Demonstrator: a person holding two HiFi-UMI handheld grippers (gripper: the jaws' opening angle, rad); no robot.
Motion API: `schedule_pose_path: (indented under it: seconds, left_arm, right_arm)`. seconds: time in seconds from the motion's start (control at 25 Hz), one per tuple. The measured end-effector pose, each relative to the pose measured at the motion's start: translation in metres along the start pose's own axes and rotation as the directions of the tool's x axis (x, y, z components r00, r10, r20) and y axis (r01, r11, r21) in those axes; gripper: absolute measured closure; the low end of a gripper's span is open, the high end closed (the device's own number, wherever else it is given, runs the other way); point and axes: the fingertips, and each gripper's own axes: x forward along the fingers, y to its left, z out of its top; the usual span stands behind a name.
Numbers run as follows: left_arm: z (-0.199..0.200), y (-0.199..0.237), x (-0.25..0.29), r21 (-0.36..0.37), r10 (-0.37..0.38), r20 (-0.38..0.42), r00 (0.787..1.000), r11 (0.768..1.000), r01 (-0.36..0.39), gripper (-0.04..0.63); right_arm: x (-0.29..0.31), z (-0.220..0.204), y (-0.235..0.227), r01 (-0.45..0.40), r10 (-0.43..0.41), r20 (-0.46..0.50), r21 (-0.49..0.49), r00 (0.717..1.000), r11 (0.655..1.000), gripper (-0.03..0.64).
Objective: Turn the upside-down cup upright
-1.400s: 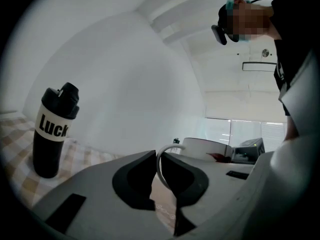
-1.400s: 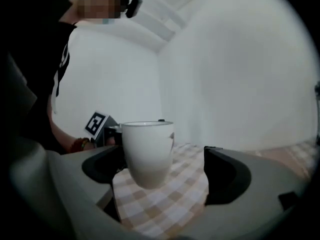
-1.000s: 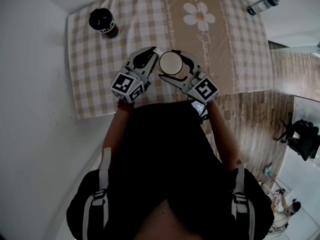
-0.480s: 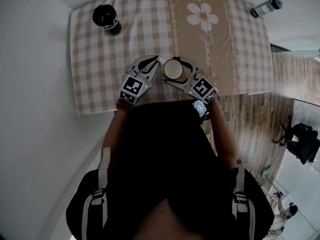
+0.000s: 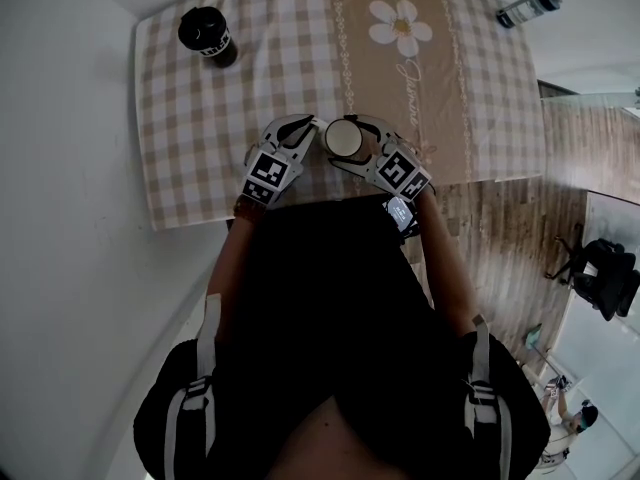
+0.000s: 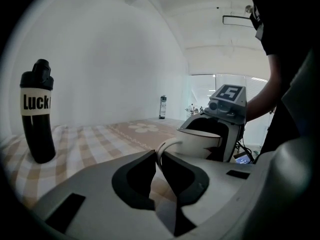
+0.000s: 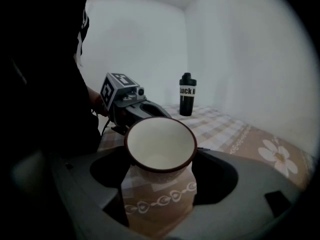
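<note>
Head view: the cup point(image 5: 345, 136) is mouth-up above the near edge of the checked tablecloth point(image 5: 190, 108), between the left gripper point(image 5: 312, 128) and the right gripper point(image 5: 348, 144).

Left gripper view: its narrow jaws pinch the cup's handle point(image 6: 167, 146), having just eased slightly.

Right gripper view: its wide jaws clamp the cup's body.
</note>
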Motion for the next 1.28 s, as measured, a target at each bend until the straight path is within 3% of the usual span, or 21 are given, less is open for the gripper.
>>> schedule_pose_path:
  seconds: [0.36,0.52,0.76,0.92,1.0,1.12,1.2,1.28]
  left_arm:
    - [-0.016,0.01,-0.001,-0.021,0.055,-0.036,0.998,0.998,-0.056,0.545]
    - [-0.017,0.005,-0.006,0.014,0.062,-0.032,0.998,0.998,-0.061,0.54]
    - [-0.019,0.003,-0.027,0.005,0.025,-0.028,0.999,1.0,-0.025,0.497]
    - [-0.006,0.006,-0.056,-0.024,-0.003,0.031,1.0,1.0,0.003,0.497]
    - [0.013,0.009,-0.068,0.011,-0.021,0.071,0.997,1.0,0.02,0.498]
    - [0.06,0.024,-0.075,0.054,0.036,0.153,0.987,0.998,-0.045,0.528]
    - [0.105,0.038,-0.076,0.055,0.137,0.255,0.957,0.986,-0.156,0.592]
    - [0.145,0.047,-0.073,0.042,0.239,0.364,0.9,0.962,-0.272,0.592]
  right_arm:
    - [0.011,0.005,0.002,0.003,-0.003,0.02,-0.008,1.0,1.0,0.222]
    - [0.01,0.002,0.007,0.005,-0.005,0.038,-0.015,0.999,1.0,0.224]
    - [-0.009,-0.005,0.007,0.054,-0.057,0.072,0.039,0.996,0.998,0.229]
    - [-0.033,0.011,0.009,0.044,-0.047,0.126,0.029,0.991,0.999,0.231]
    - [-0.056,0.042,0.0,0.062,-0.081,0.251,0.082,0.965,0.995,0.315]
    - [-0.087,0.097,-0.023,0.109,-0.17,0.424,0.163,0.89,0.981,0.352]
    - [-0.096,0.124,-0.039,0.196,-0.249,0.477,0.159,0.843,0.968,0.407]
    - [-0.093,0.145,-0.052,0.316,-0.342,0.497,0.14,0.797,0.938,0.474]
